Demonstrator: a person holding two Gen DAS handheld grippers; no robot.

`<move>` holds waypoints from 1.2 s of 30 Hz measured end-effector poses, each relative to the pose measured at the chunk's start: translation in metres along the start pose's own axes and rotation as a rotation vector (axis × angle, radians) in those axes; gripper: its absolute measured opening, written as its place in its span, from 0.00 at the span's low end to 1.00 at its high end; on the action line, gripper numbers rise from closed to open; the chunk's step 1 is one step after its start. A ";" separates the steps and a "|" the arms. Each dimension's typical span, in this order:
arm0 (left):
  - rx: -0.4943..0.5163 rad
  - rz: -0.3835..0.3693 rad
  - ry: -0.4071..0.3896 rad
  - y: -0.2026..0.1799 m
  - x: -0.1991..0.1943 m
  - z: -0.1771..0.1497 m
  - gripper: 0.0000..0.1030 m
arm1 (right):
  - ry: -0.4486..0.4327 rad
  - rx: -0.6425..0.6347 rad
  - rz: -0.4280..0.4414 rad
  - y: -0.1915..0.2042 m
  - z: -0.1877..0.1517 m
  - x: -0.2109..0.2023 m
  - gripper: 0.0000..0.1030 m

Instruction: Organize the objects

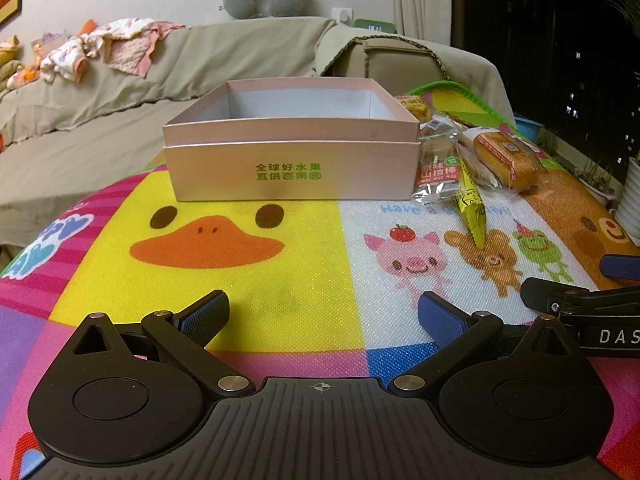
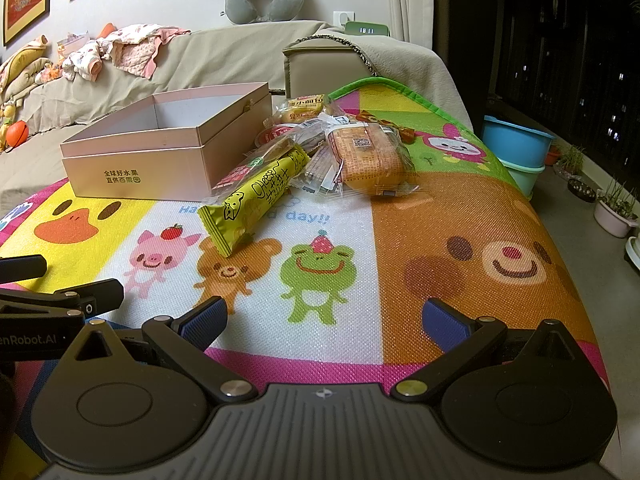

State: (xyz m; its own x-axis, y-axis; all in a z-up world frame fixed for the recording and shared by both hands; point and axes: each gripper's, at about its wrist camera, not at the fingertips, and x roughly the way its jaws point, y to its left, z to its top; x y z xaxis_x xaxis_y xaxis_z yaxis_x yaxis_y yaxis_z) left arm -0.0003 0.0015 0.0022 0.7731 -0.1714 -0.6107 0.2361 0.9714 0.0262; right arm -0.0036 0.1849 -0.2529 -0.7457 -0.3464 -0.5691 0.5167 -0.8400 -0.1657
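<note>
Blue-padded fingers (image 1: pixel 204 316) on your left gripper (image 1: pixel 323 318) are sitting spread wide w/ nothing between them, low over the cartoon mat (image 1: pixel 248 280). Your right gripper (image 2: pixel 325 320) is gaping just as wide, also empty. Ahead of it, the yellow-green cheese bar (image 2: pixel 256 196) is lying on the mat, its far end leaning into the snack pile beside a wrapped cake (image 2: pixel 368 160). Farther back-left, the pink box (image 1: pixel 292 168) is standing open, just beside that pile. Behind, a sofa (image 1: pixel 100 120) is carrying clothes.
</note>
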 end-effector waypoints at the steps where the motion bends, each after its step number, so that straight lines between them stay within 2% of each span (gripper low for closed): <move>1: 0.001 -0.001 0.000 0.000 0.000 0.000 1.00 | -0.002 0.002 0.001 0.000 -0.001 0.000 1.00; 27: 0.062 -0.050 -0.008 -0.004 0.000 -0.002 1.00 | 0.009 0.016 0.009 -0.002 0.001 0.000 1.00; 28: 0.061 -0.051 -0.007 -0.004 0.000 -0.003 1.00 | 0.014 0.018 0.010 -0.002 0.002 0.001 1.00; 29: 0.100 -0.110 -0.008 -0.004 0.000 -0.002 1.00 | 0.024 0.024 0.012 -0.002 0.004 0.001 1.00; 33: 0.101 -0.124 0.013 -0.006 0.000 0.001 1.00 | 0.094 0.090 0.031 -0.008 0.015 0.003 1.00; 36: 0.096 -0.129 0.061 -0.006 0.000 0.008 1.00 | 0.160 0.006 0.006 0.001 0.020 0.010 1.00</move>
State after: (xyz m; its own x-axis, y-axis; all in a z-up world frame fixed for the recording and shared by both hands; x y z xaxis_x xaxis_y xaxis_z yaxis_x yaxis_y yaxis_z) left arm 0.0033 -0.0061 0.0084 0.6966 -0.2803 -0.6605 0.3881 0.9214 0.0184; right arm -0.0189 0.1718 -0.2425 -0.6655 -0.2811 -0.6914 0.5185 -0.8404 -0.1574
